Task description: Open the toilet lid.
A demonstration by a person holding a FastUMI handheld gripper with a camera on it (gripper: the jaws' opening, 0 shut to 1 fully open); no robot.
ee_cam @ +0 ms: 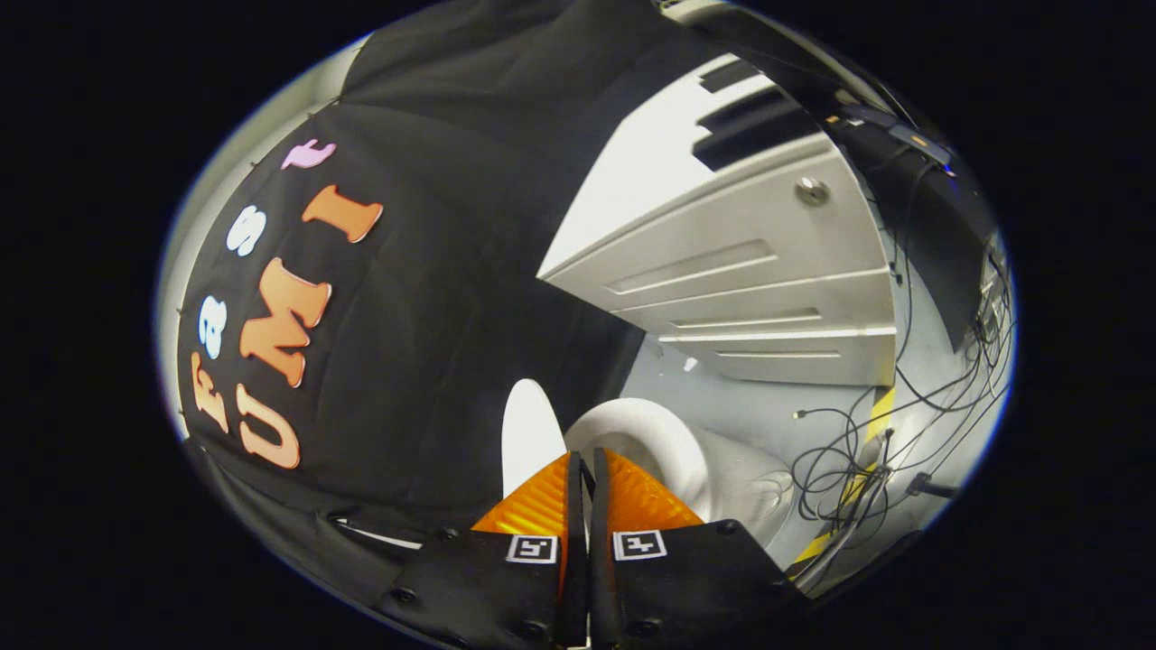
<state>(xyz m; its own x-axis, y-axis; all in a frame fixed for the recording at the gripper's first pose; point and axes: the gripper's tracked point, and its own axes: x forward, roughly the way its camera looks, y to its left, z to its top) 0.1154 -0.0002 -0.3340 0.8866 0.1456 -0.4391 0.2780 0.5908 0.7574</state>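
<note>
Toilet lid point(526, 433): stands raised, nearly upright, just beyond the fingertips, with the seat ring point(664, 442) beside it; the opening step looks done or nearly so. Hand-held gripper point(587, 465): fingers closed together, nothing between them; whether the tips touch the lid cannot be told. Next move, likely: draw back without knocking the lid down.

No words or numbers to read here.

The gripper point(585, 456) has two small square markers point(531, 548), one on each finger. Each is a white square with a black blocky pattern inside, not letters. The fingers sit close together with nothing between them, and their tips are just in front of the white toilet point(664, 442). A strip of yellow and black warning tape point(880, 406) lies on the floor by the cables point(835, 460).
</note>
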